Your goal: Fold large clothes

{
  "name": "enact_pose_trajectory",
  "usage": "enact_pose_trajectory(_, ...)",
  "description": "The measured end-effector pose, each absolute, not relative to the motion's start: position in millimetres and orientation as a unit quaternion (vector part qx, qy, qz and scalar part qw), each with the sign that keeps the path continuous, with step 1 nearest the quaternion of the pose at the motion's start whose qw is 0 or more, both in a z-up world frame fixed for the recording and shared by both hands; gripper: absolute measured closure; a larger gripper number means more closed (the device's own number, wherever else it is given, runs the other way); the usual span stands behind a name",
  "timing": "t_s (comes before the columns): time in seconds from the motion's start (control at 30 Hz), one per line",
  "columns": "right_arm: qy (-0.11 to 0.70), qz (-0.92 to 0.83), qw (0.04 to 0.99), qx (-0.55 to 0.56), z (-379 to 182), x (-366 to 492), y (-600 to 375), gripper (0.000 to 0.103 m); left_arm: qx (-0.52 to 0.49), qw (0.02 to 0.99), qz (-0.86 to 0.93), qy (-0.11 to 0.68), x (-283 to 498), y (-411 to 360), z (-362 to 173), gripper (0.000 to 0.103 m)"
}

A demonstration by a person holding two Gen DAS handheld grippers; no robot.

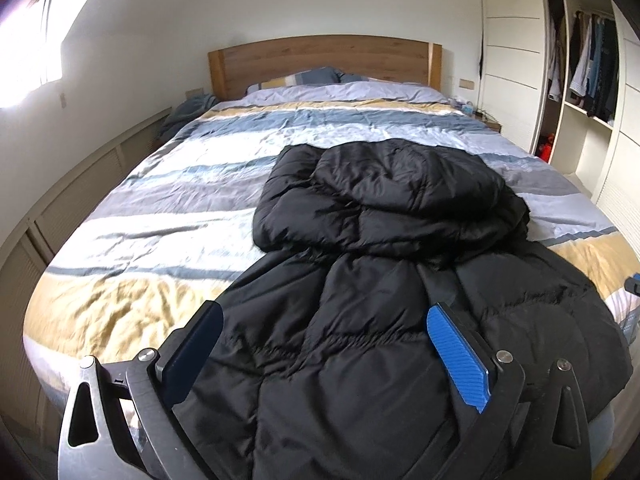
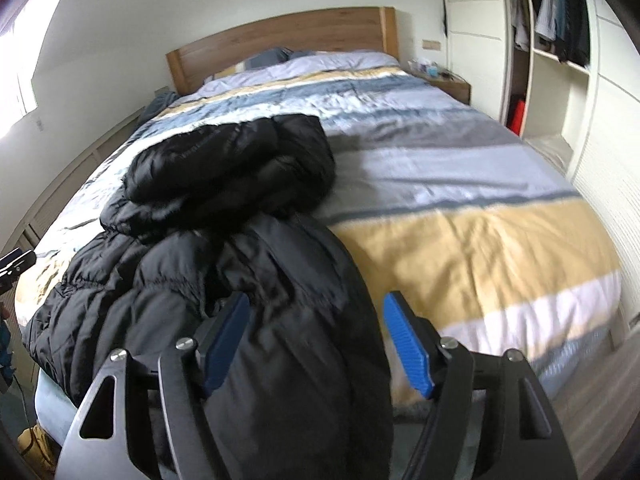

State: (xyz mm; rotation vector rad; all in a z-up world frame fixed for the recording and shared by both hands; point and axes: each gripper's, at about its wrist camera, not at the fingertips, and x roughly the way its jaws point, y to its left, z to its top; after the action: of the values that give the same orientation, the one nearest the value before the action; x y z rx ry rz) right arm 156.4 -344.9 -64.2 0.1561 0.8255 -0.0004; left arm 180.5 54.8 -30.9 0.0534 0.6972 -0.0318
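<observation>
A large black puffer jacket (image 1: 360,280) lies on the striped bed (image 1: 160,216), its upper part folded back into a thick bundle (image 1: 400,192). Its lower part hangs over the foot of the bed. My left gripper (image 1: 324,324) is open, its fingers spread wide over the jacket's lower half. My right gripper (image 2: 316,316) is open too, its blue pads (image 2: 408,344) straddling the jacket's right edge (image 2: 304,320) where it drapes over the bed's foot. The jacket also shows in the right wrist view (image 2: 224,176). Neither gripper holds any fabric.
A wooden headboard (image 1: 320,60) and pillows (image 1: 308,78) are at the far end. An open wardrobe with hanging clothes (image 1: 592,68) stands to the right, with a nightstand (image 2: 444,82) beside the bed. Low cabinets (image 1: 80,200) run along the left wall.
</observation>
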Motion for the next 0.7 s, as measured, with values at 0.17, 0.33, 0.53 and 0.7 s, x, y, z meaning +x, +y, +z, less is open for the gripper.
enact_pose_trajectory(0.17, 0.42, -0.013, 0.903, 0.095, -83, 144, -360, 0.033, 0.02, 0.935, 0.001, 0.355, 174, 73, -41, 0.002)
enact_pose_trajectory(0.33, 0.431, -0.018, 0.896, 0.105, -95, 137, -368, 0.033, 0.013, 0.927, 0.021, 0.375, 169, 97, -57, 0.002)
enact_pose_trajectory(0.53, 0.44, -0.024, 0.89, 0.115, -105, 132, -379, 0.033, -0.005, 0.917, 0.048, 0.396, 163, 128, -74, 0.002)
enact_pose_trajectory(0.7, 0.444, -0.022, 0.887, 0.124, -112, 130, -385, 0.033, -0.023, 0.913, 0.069, 0.402, 161, 151, -80, 0.002)
